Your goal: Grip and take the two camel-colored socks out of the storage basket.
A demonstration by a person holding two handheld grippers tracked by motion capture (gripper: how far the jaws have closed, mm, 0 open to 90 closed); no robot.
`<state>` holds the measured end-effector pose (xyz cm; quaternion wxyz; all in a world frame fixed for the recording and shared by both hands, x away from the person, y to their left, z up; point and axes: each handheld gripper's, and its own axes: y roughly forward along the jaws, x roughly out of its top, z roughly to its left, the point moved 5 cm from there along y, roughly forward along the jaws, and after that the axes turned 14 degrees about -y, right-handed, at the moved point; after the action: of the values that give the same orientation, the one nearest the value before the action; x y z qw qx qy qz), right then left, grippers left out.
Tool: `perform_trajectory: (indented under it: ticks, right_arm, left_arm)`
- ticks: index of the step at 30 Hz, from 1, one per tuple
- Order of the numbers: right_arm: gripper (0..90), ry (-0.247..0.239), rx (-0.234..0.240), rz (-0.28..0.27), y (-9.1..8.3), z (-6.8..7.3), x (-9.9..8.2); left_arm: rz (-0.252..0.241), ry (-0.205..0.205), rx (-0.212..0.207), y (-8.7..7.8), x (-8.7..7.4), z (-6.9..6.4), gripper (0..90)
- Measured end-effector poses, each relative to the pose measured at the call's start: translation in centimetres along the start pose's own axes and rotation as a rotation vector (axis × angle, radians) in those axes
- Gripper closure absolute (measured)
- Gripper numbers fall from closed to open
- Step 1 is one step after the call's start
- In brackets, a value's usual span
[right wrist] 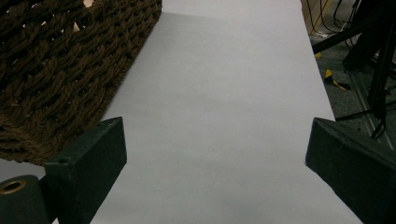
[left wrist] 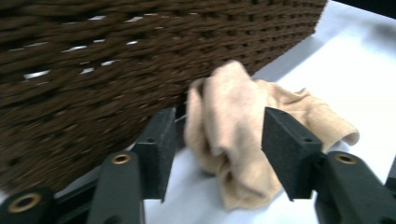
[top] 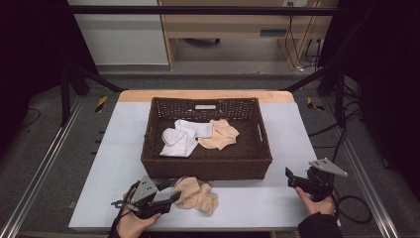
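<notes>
Clearly, your left gripper point(top: 174, 191) stood with its jaws parted around the crumpled beige knitted sock point(top: 197, 194), the pads just off the cloth on both sides in the left gripper view, so nothing was clamped. That sock point(left wrist: 233, 135) lay on the pale grey table top point(top: 257, 203), near the front edge and left of centre, touching or just short of the near wall of the dark brown woven wicker basket point(top: 208, 168); which of the two, you could not have told. Your right gripper point(top: 291, 179) hovered wide open over bare table at the near right, holding nothing, with the basket corner point(right wrist: 56, 70) to its left in the right gripper view.

You were dealing with a light, limp thing. I judged it would sag and trail as soon as it left the table, and it would not slip much, since knit grips rubbery pads well. It was not fragile. The best hold looked to be the raised fold point(left wrist: 224, 93) standing up between the pads: bunched layers give the jaws something thick to bite. A pinch on a thin single edge risked the rest unfolding and catching the basket rim.

Inside the basket lay a white sock point(top: 179, 139) at the left and another beige sock point(top: 219, 134) to its right.
</notes>
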<state>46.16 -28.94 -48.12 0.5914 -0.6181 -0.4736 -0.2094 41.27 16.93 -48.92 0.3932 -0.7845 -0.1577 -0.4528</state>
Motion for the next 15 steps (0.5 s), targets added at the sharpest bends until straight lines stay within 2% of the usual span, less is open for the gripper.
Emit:
perform_trajectory:
  ticks: [5, 8, 9, 10, 15]
  right_arm:
    - [5.6, -0.002, -0.002, 0.000, -0.1, 0.0, 0.0]
    - [5.5, 0.003, -0.003, 0.000, -0.1, -0.1, -0.1]
    - [5.5, 0.003, -0.003, 0.001, -0.1, -0.1, -0.1]
    - [5.5, 0.004, -0.002, 0.002, -0.1, -0.1, -0.1]
    - [5.4, 0.003, -0.002, 0.005, -0.1, -0.1, -0.2]
  left_arm:
    - [-0.006, -0.013, 0.040, -0.9, 0.0, 1.1, 33.9]
    - [-0.001, -0.026, 0.092, -1.8, -0.2, 2.6, 32.0]
    - [-0.001, -0.026, 0.092, -1.8, -0.2, 2.6, 31.6]
    - [0.000, -0.033, 0.120, -2.2, -0.2, 3.3, 31.2]
    - [-0.038, -0.049, 0.169, -3.0, 0.0, 4.5, 29.3]
